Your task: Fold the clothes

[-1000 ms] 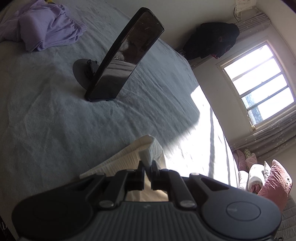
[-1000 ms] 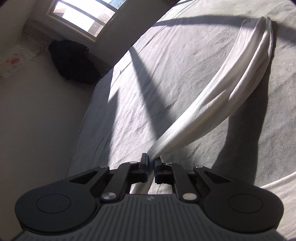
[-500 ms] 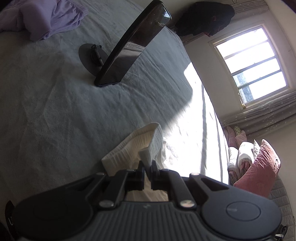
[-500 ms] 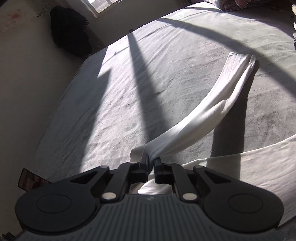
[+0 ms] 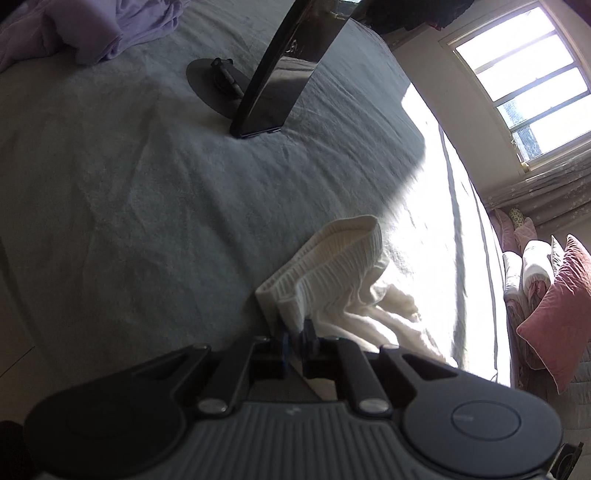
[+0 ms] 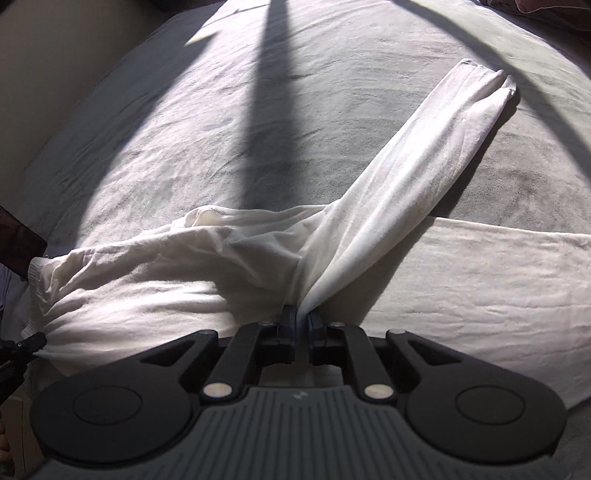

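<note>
Sunlit grey bed (image 6: pixel 155 155): I've dragged the white trousers' (image 6: pixel 388 280) leg across; both hand-held grippers, right (image 6: pixel 302 325) and left (image 5: pixel 296 338), pinch fabric, left's jaws easing open.

Ribbed white cloth garment (image 5: pixel 332 258), glossy black phone (image 5: pixel 291 66)

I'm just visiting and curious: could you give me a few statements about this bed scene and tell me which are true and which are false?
1. The right gripper pinches white garment fabric. True.
2. The purple clothes lie folded beside the white garment. False: they sit crumpled, far across the bed.
3. The phone leans upright on a stand. True.
4. The left gripper holds nothing. False: ribbed white fabric sits between its opening jaws.
</note>
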